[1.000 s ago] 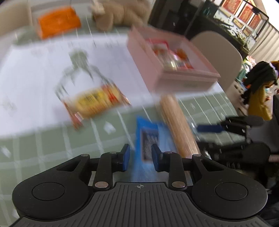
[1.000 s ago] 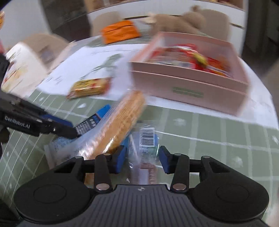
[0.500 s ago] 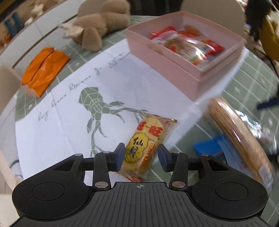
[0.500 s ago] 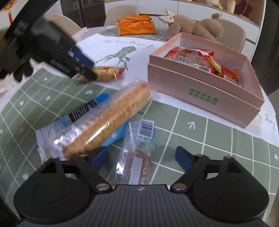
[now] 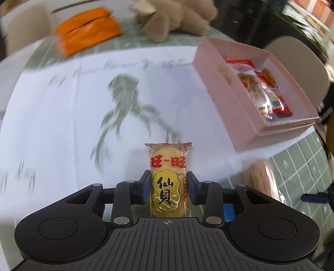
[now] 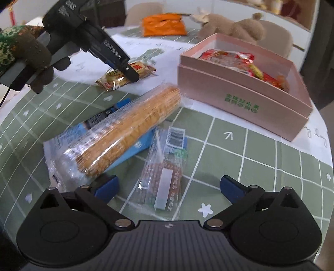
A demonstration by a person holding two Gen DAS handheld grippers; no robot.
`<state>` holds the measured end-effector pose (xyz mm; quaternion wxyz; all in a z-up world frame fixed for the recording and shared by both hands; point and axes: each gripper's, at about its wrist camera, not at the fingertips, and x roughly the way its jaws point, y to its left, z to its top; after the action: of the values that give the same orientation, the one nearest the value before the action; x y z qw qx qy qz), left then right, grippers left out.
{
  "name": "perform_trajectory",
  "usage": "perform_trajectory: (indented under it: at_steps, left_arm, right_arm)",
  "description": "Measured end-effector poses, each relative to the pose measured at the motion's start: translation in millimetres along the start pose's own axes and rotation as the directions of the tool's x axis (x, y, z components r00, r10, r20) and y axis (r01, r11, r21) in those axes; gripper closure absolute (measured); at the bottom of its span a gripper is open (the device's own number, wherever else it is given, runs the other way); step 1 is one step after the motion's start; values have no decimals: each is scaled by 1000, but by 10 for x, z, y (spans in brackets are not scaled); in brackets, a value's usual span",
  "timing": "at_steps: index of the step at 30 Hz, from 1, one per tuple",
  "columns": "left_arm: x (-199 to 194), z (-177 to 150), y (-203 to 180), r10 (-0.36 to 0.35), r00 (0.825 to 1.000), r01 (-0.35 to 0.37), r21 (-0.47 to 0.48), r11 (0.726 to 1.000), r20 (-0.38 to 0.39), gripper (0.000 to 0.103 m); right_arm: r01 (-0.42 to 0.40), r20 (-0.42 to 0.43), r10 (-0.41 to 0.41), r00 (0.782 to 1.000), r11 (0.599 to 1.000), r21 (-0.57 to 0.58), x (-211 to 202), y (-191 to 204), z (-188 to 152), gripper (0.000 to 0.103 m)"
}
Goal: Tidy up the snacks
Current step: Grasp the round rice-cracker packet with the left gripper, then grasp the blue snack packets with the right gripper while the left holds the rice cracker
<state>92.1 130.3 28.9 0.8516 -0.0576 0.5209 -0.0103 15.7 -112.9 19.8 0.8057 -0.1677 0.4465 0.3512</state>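
My left gripper [image 5: 168, 186] is shut on a yellow rice-cracker packet [image 5: 168, 179] and holds it above the white paper sheet [image 5: 62, 116]. The right wrist view shows the same packet [image 6: 125, 75] in the left gripper [image 6: 130, 74]. The pink box [image 5: 250, 116] with red snack packets [image 5: 261, 91] stands to the right; it also shows in the right wrist view [image 6: 240, 98]. My right gripper [image 6: 169, 186] is open over a clear-wrapped snack [image 6: 165, 177]. A long biscuit roll [image 6: 127, 133] lies on a blue packet [image 6: 133, 152] to its left.
An orange bag [image 5: 87, 39] and a brown plush toy [image 5: 177, 18] lie at the far side of the green checked tablecloth [image 6: 250, 166]. Beige chairs [image 5: 296, 60] stand around the table. The table edge is close on the right.
My left gripper has closed on the rice-cracker packet and lifted it off the paper. My right gripper has opened wide over the clear-wrapped snack.
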Motion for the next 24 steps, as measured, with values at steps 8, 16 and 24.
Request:
perform_trajectory:
  at_steps: [8, 16, 24]
  left_arm:
    - [-367, -693, -40, 20, 1000, -20, -101, 995, -3, 63]
    - [-480, -858, -42, 29, 1000, -27, -167, 986, 9, 63]
    - [-569, -1062, 101, -28, 999, 37, -279, 960, 37, 63]
  right_arm:
    - [24, 91, -38, 995, 988, 153, -398, -370, 249, 10]
    - [-30, 77, 31, 997, 999, -20, -267, 208, 459, 17]
    - [214, 95, -211, 973, 977, -22, -326, -1, 504, 20]
